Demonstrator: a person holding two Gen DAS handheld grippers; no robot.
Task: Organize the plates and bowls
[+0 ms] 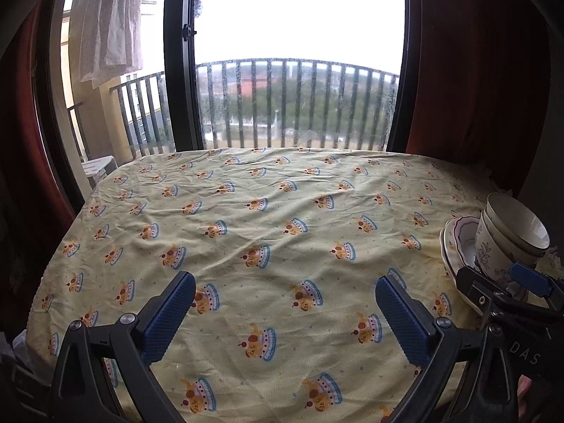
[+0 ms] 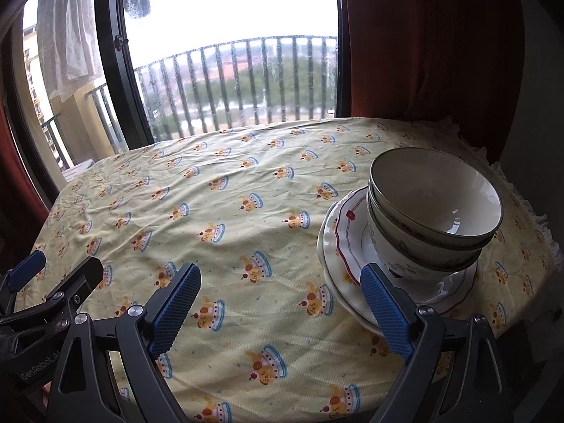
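1. Bowls [image 2: 433, 208]: two, nested, standing on the stacked plates [image 2: 347, 243] near the tabletop's right edge.
2. Right gripper [image 2: 280, 303]: jaws wide and empty, beside the plates' near rim.
3. Left gripper [image 1: 285, 313]: jaws wide, empty, over bare tablecloth [image 1: 268, 211].
4. Progress, judged: stacking appears complete; no other dishes in view.

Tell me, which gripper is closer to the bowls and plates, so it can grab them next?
Probably the right gripper. Its open fingers sit just before the stacked bowls and plates, one fingertip overlapping the plate rim. The left gripper faces only bare tablecloth.
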